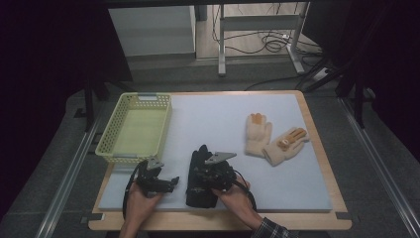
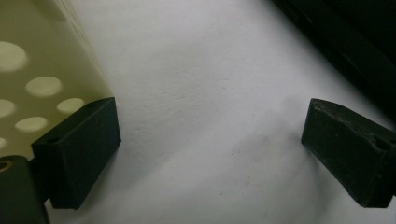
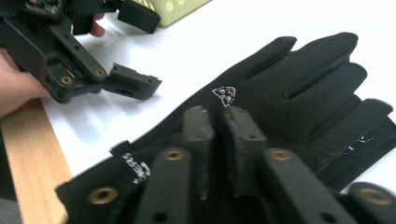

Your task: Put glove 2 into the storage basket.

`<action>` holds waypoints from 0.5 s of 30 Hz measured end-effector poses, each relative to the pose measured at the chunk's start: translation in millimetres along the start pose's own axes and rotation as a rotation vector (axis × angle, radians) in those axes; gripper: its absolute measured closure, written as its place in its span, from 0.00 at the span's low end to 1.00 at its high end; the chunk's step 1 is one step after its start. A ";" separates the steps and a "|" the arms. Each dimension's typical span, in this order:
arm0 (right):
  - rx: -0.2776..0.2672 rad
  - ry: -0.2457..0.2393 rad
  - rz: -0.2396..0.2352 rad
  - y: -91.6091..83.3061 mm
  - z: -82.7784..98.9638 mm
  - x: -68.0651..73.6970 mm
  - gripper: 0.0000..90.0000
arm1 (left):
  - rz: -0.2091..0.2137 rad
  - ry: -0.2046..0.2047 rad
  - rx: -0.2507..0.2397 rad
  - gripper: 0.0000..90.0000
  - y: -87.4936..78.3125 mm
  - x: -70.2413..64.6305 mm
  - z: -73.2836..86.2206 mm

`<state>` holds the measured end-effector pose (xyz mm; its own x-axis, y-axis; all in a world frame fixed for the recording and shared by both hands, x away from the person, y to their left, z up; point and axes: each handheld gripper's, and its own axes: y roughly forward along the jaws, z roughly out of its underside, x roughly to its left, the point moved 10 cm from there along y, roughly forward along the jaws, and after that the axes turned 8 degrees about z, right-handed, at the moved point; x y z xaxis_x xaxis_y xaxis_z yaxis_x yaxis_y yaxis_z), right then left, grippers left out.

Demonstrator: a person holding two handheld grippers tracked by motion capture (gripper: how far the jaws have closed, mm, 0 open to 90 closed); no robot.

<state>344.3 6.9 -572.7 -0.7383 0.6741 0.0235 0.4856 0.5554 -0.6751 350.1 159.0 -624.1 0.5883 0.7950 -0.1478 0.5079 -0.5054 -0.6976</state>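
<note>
A pair of black gloves [image 1: 200, 194] [image 3: 289, 84] lies stacked on the white mat [image 1: 218, 124] near the front edge, fingers pointing away. My right gripper [image 1: 204, 167] [image 3: 217, 135] rests on the glove's back near the cuff. Its jaws stand almost together with a slim gap, and no fold of fabric shows between them. To the left of the gloves, my left gripper [image 1: 172, 181] [image 2: 210, 140] [image 3: 140, 49] lies low on the bare mat [image 2: 201, 70]. Its jaws stand wide open and hold nothing.
A yellow-green perforated basket [image 1: 111, 131] [image 2: 28, 60] [image 3: 182, 7] stands at the mat's left, close to the left gripper. Two cream knit gloves [image 1: 258, 134] [image 1: 285, 145] with orange fingertips lie at the right. The wooden table edge [image 3: 28, 158] runs along the front.
</note>
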 end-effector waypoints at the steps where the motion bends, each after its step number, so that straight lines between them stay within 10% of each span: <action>1: -0.002 -0.005 -0.003 -2.5 -0.8 -1.7 0.75 | 0.000 -0.003 -0.003 0.05 0.2 -0.2 -0.3; 15: 0.007 -0.042 -0.013 -31.9 29.6 -34.4 0.69 | -0.021 -0.012 0.008 0.04 -2.5 -0.6 2.4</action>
<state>340.4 -48.4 -573.8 -0.7637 0.6456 0.0015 0.4727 0.5607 -0.6798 347.0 160.6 -623.9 0.5704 0.8091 -0.1414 0.5144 -0.4862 -0.7064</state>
